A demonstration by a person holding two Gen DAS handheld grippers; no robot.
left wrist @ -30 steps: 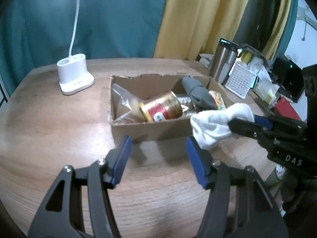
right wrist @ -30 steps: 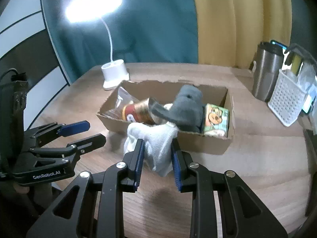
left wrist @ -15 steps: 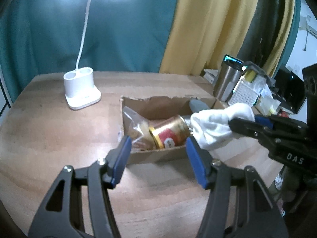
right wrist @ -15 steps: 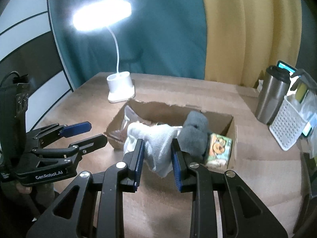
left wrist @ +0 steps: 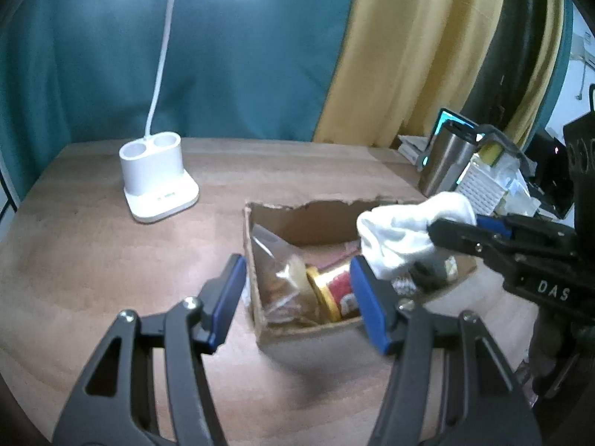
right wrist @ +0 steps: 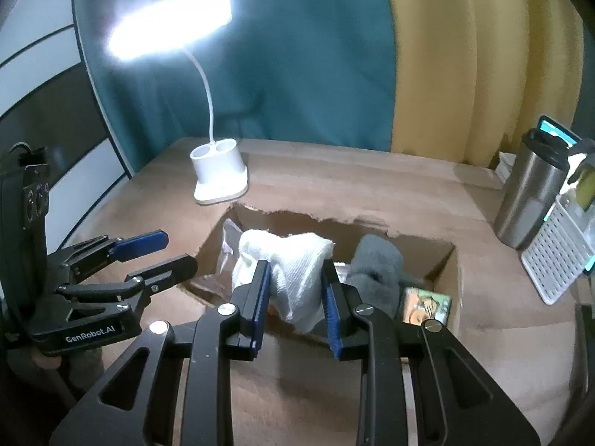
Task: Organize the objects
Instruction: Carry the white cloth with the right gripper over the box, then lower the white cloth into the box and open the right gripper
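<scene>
Right wrist view showed the right tool clamped on a bunched white cloth, its blue pads pressed into the fabric from both sides, with the cloth held over the open cardboard box. Inside the box, a grey sock lay at about 2 o'clock from the cloth, and a small printed carton sat in the corner at 4 o'clock. The left tool hung at 9 o'clock, its jaws partly apart with nothing between them. In the left wrist view a gold-and-red can and a clear plastic bag lay at the box's near end, below the cloth. A white desk lamp stood on the wooden tabletop at 11 o'clock from the box, and a steel tumbler at 2 o'clock.
</scene>
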